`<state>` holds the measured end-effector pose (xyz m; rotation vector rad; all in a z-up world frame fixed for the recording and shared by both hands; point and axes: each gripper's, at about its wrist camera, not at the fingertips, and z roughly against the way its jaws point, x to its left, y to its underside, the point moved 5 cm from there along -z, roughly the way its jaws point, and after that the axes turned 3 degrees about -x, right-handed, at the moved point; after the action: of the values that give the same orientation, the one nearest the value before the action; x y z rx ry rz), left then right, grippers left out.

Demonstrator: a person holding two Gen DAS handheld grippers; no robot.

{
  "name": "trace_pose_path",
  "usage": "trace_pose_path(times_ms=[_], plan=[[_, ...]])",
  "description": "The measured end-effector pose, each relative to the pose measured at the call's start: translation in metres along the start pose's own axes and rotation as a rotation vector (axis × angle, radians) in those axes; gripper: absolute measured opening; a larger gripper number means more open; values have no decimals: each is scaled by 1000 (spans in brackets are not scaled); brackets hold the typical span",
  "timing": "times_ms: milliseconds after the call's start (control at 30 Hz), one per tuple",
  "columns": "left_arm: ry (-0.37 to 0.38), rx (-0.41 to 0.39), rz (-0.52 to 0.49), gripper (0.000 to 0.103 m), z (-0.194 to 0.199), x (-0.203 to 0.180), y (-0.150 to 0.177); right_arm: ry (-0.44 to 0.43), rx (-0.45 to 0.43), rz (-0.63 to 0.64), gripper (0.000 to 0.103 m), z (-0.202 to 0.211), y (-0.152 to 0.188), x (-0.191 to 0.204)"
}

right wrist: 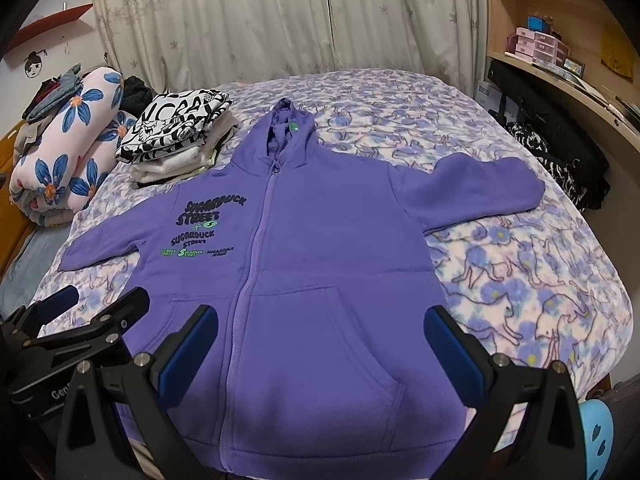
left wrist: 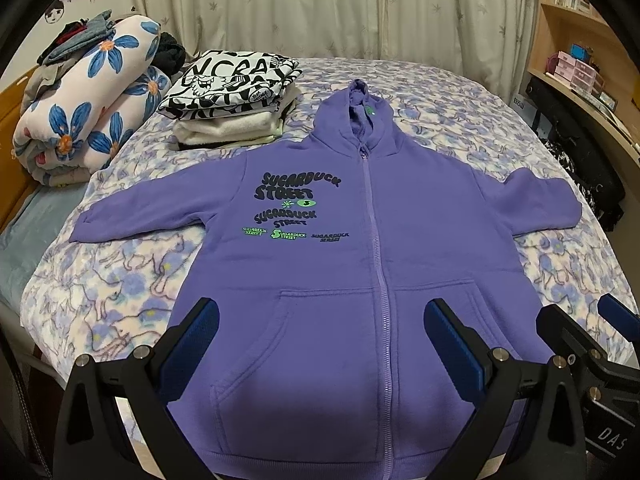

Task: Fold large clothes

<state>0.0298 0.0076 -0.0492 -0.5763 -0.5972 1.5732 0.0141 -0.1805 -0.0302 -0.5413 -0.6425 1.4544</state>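
Observation:
A purple zip-up hoodie [left wrist: 344, 248] [right wrist: 304, 240] lies flat and face up on the bed, zipped, hood at the far end, both sleeves spread outward. My left gripper [left wrist: 320, 316] hovers open above the hem and left pocket, nothing between its blue-padded fingers. My right gripper [right wrist: 320, 316] is open too, over the right pocket near the hem. In the left wrist view the right gripper [left wrist: 592, 320] shows at the right edge; in the right wrist view the left gripper [right wrist: 104, 300] shows at the lower left.
A stack of folded clothes [left wrist: 236, 100] [right wrist: 176, 136] with a black-and-white print on top sits at the far left of the bed. A rolled floral blanket [left wrist: 88, 112] [right wrist: 68, 148] lies beside it. Wooden shelves [right wrist: 552, 40] and dark bags [right wrist: 560, 152] line the right side. Curtains hang behind.

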Motion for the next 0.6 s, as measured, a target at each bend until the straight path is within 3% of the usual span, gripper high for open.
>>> trace_pose_path(times_ms=[600], plan=[[1, 4, 2, 102, -1, -1, 1, 4, 3, -2, 103, -2, 1, 1]])
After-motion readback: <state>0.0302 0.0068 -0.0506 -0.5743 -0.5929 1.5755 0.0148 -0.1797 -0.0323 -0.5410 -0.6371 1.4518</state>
